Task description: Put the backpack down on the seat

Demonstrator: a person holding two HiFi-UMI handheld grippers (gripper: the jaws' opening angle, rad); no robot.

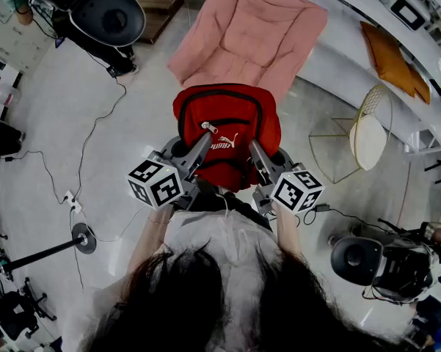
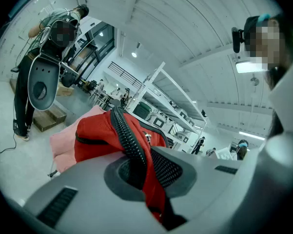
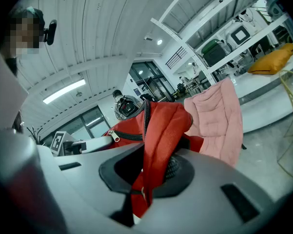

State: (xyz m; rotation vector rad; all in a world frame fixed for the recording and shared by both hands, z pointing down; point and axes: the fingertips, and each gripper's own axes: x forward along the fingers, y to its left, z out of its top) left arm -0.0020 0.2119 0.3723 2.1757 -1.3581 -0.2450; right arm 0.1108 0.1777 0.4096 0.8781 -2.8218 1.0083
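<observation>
While it hangs in air just short of pink armchair (image 1: 258,28), red backpack (image 1: 227,112) runs long axis away from person, top toward chair; white PUMA logo (image 1: 221,144) (front panel). Clamped on its fabric: left gripper (image 1: 203,138), right gripper (image 1: 254,151).

1. The grey left gripper (image 2: 142,172) has its jaws clamped on the red fabric backpack (image 2: 95,139), along a black ribbed band.
2. Behind the backpack sits a pink padded chair (image 2: 62,143).
3. A person (image 2: 22,106) stands at the far left.

Backpack (image 1: 227,119) before seat (image 1: 253,31), between left tool (image 1: 205,130), right tool (image 1: 252,147).
</observation>
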